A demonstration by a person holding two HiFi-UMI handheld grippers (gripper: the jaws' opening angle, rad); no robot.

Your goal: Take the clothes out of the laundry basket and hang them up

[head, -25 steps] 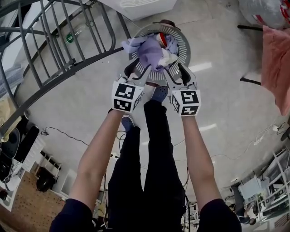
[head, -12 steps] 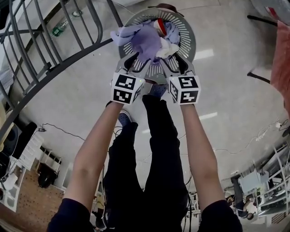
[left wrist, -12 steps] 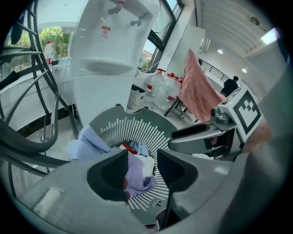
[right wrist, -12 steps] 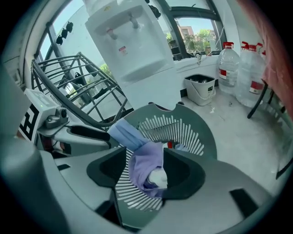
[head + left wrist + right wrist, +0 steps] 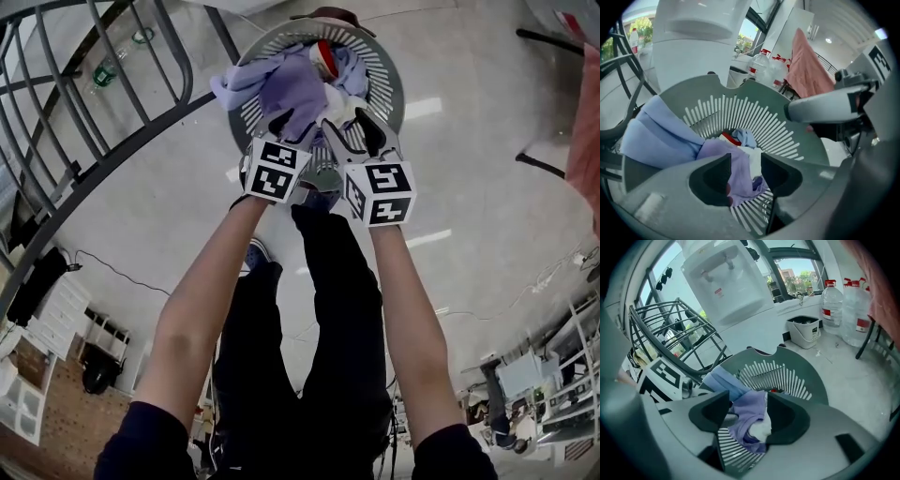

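**Head view.** A round grey plastic laundry basket with slotted walls (image 5: 382, 67) stands on the pale floor just ahead of the person's feet. It is full: a crumpled lilac garment (image 5: 295, 86) lies on top, a pale blue garment (image 5: 232, 86) spills over the rim on the side of the dark metal drying rack (image 5: 94, 117), and red and white pieces show deeper in. The left gripper (image 5: 286, 127) and right gripper (image 5: 352, 131) hover side by side over the near rim, both pointing down at the lilac heap. Nothing hangs on the rack bars in sight, so I judge the task barely begun: no garment is lifted out yet.

**Left gripper view.** The jaws stand moderately apart. The lilac garment (image 5: 717, 151) shows through the gap, and I cannot see the pads pressing it. It is bunched with no clear long axis. The pale blue garment (image 5: 656, 136) runs lengthwise from inside the basket out across the rim.

**Right gripper view.** The jaws gape wider and are unclosed, framing the lilac garment (image 5: 752, 408) and a white piece under it, inside the basket wall (image 5: 811, 376).
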